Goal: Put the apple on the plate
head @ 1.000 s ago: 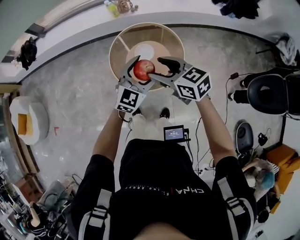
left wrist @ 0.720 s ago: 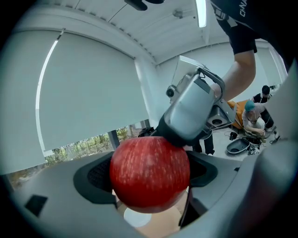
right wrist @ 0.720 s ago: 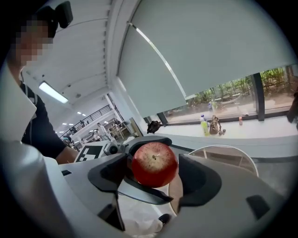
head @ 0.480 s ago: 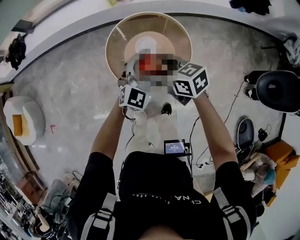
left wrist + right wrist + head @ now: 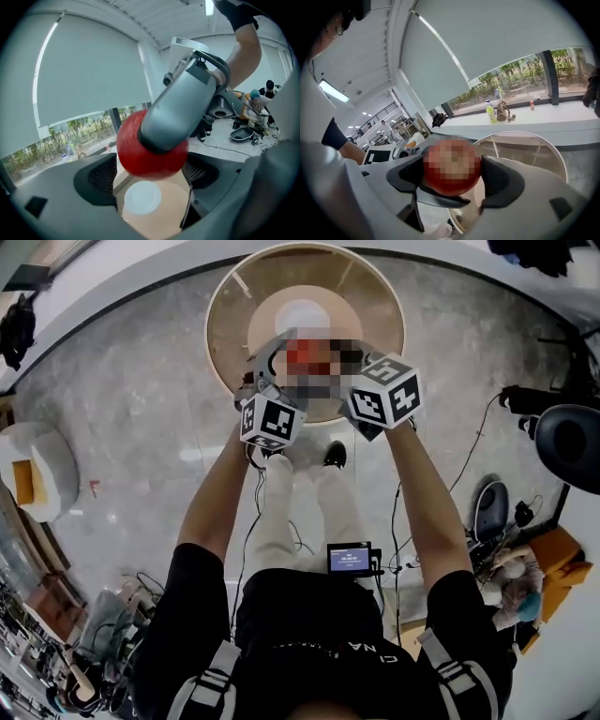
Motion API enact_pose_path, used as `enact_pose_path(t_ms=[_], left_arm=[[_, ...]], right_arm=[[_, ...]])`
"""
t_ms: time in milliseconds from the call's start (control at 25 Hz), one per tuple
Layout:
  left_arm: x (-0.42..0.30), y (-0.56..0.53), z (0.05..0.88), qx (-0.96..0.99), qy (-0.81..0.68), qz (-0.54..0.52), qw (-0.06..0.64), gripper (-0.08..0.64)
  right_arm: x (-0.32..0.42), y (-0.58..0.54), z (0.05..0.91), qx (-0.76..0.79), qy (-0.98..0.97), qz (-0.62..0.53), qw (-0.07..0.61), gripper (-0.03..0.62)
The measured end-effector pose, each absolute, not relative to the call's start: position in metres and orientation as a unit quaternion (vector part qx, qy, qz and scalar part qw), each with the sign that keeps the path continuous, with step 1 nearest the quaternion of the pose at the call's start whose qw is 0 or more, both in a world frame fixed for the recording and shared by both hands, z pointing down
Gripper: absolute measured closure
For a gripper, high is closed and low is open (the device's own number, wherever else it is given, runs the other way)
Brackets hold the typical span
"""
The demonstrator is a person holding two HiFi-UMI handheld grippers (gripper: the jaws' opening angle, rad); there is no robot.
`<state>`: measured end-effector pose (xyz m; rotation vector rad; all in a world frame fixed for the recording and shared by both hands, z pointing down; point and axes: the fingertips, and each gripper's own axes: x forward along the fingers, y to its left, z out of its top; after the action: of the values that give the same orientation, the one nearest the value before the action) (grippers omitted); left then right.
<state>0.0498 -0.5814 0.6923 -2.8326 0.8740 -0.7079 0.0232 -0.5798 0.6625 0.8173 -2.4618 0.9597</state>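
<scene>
Red apple (image 5: 150, 166) hangs in the air over the round wooden table (image 5: 225, 324), and it is not yet on the white plate (image 5: 303, 313); the plate lies empty at the middle of the table top. In the left gripper view the apple sits between the two jaws of the left gripper (image 5: 150, 176), and its sides reach both pads, so I judge this gripper is closed on the fruit; one grey jaw of the other gripper crosses in front of it. In the right gripper view the apple sits also between the jaws of the right gripper (image 5: 452, 173), with both pads against its sides as far as I can see; a grey jaw of the left gripper passes under it. So the two grippers meet crosswise on the same apple, and I cannot say which one carries the weight.

About the task: the picking up is done and the apple is brought above the table, near the plate, which shows just below it in the left gripper view; what is left is to lower it onto the plate, to open the jaws, and to take both grippers away without rolling the apple off.
</scene>
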Motion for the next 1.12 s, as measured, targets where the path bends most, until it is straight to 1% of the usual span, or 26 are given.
enact_pose_path(t_ms=[120,240,400,560,680,760,880,1000,1120], left_arm=[[0.027,-0.595,0.732,-0.923,0.304,-0.237,0.006,0.117],[0.008,-0.604,0.765,-0.921,0.314,-0.224,-0.053,0.117],[-0.010,-0.619,0.795,-0.916,0.329,-0.198,-0.112,0.118],[-0.021,-0.635,0.821,-0.910,0.340,-0.188,-0.143,0.120],[-0.023,-0.647,0.838,-0.906,0.348,-0.187,-0.151,0.126],[-0.023,-0.654,0.846,-0.905,0.352,-0.185,-0.152,0.148],[-0.021,-0.662,0.856,-0.904,0.359,-0.183,-0.146,0.210],[-0.020,-0.669,0.866,-0.901,0.367,-0.182,-0.147,0.248],[-0.026,-0.675,0.875,-0.890,0.388,-0.177,-0.163,0.329]], right_arm=[[0.027,-0.604,0.698,0.323,-0.866,0.335,0.184,0.224],[0.032,-0.629,0.748,0.361,-0.851,0.331,0.189,0.224],[0.035,-0.649,0.810,0.386,-0.840,0.308,0.223,0.224],[0.034,-0.663,0.856,0.394,-0.835,0.282,0.259,0.224],[0.035,-0.674,0.881,0.399,-0.833,0.268,0.276,0.224],[0.034,-0.679,0.893,0.401,-0.832,0.260,0.283,0.224],[0.031,-0.686,0.908,0.402,-0.831,0.245,0.297,0.224],[0.033,-0.691,0.924,0.398,-0.829,0.225,0.323,0.224],[0.035,-0.695,0.938,0.387,-0.828,0.207,0.349,0.224]])
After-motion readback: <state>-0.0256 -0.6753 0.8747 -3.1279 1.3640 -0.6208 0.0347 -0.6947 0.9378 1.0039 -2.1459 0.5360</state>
